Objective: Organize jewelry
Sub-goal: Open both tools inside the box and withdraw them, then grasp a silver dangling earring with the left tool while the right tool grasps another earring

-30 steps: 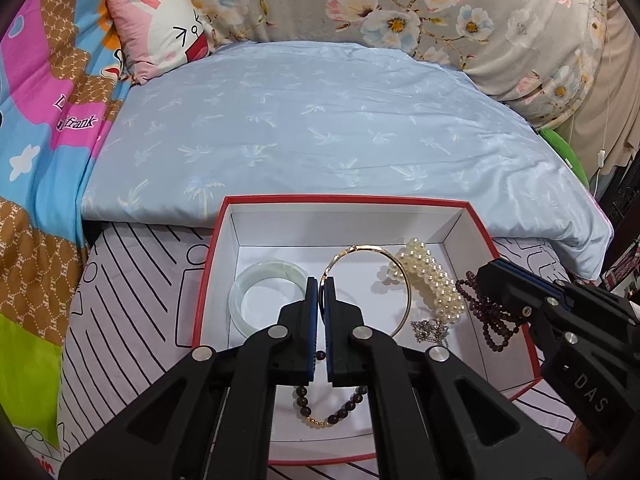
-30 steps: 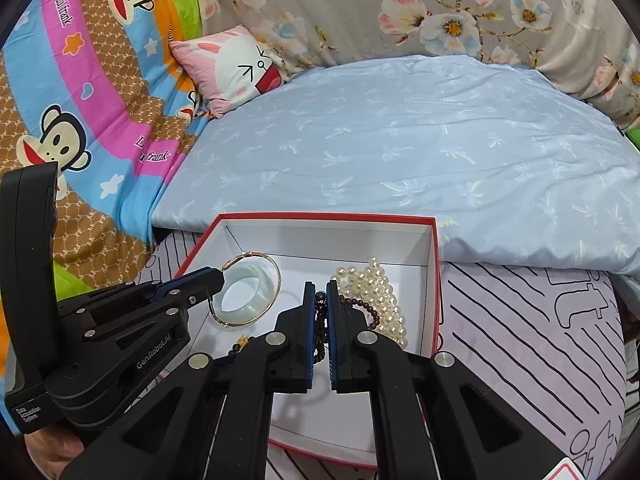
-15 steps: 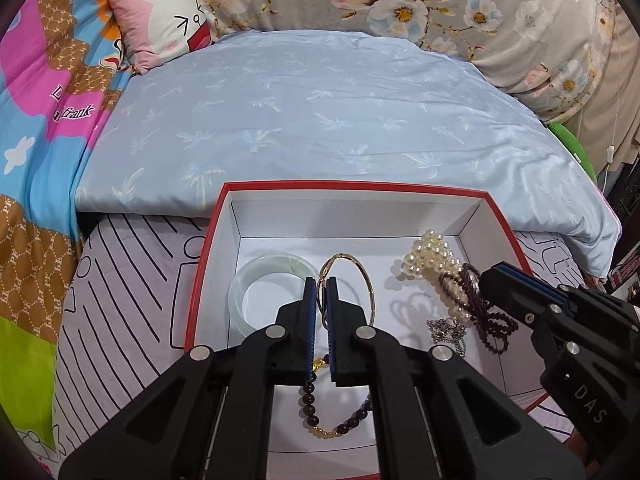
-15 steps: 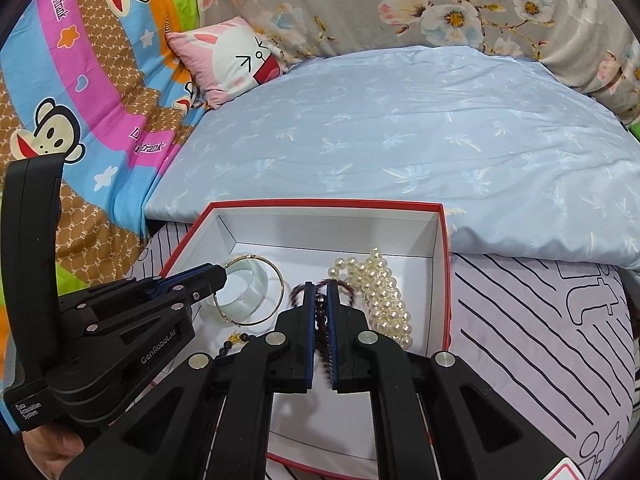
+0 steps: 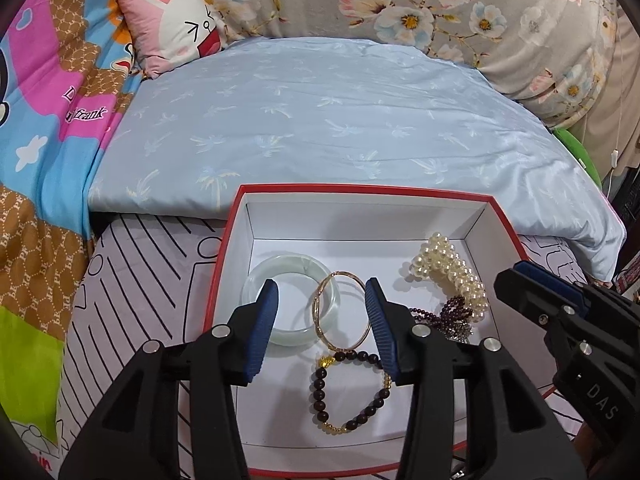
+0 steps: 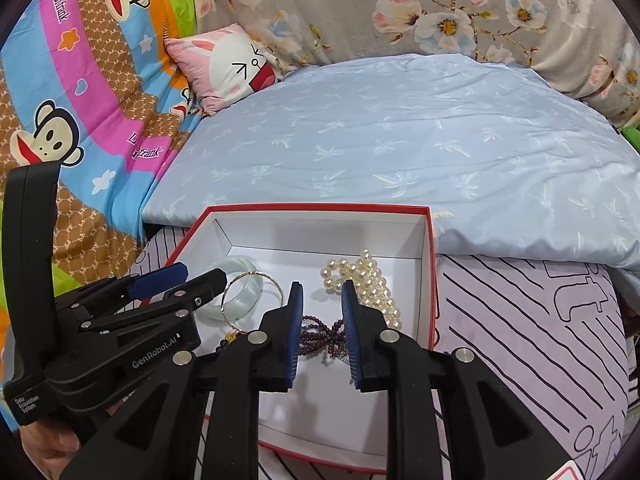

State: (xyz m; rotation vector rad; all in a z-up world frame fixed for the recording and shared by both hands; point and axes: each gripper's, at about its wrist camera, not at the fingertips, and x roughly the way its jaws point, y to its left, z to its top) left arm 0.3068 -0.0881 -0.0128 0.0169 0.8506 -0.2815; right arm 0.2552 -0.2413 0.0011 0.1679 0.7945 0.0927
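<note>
— Red-edged box (image 5: 236,248), white inside, set on striped bedding (image 5: 136,280). Contents, counted?

— One pale green bangle (image 5: 290,304) at left. One thin gold bangle (image 5: 340,312) leaning on its rim. One dark bead bracelet (image 5: 348,392) with gold charm, nearest the camera. One pearl strand (image 5: 452,272) bunched at right. One garnet-coloured bead strand (image 6: 320,332) below the pearls. Five pieces, all within the box.

— Grippers?

— Two. Left gripper (image 5: 322,320) over the bangles, jaws just been opening, now parted; gold bangle seen between the pads, not pressed by either. Right gripper (image 6: 322,320) over the garnet strand, jaws likewise just been opening, a narrower gap; strand lying loose on the box floor between them, not gripped.

— Anything obscured?

— Near rim of the box behind both sets of fingers. Part of the dark bracelet covered by the left gripper's right finger. Small silvery item (image 5: 458,330) beside the garnet strand: too tangled to identify. Part of a hand (image 6: 44,448) at lower left, mostly cut off.
</note>
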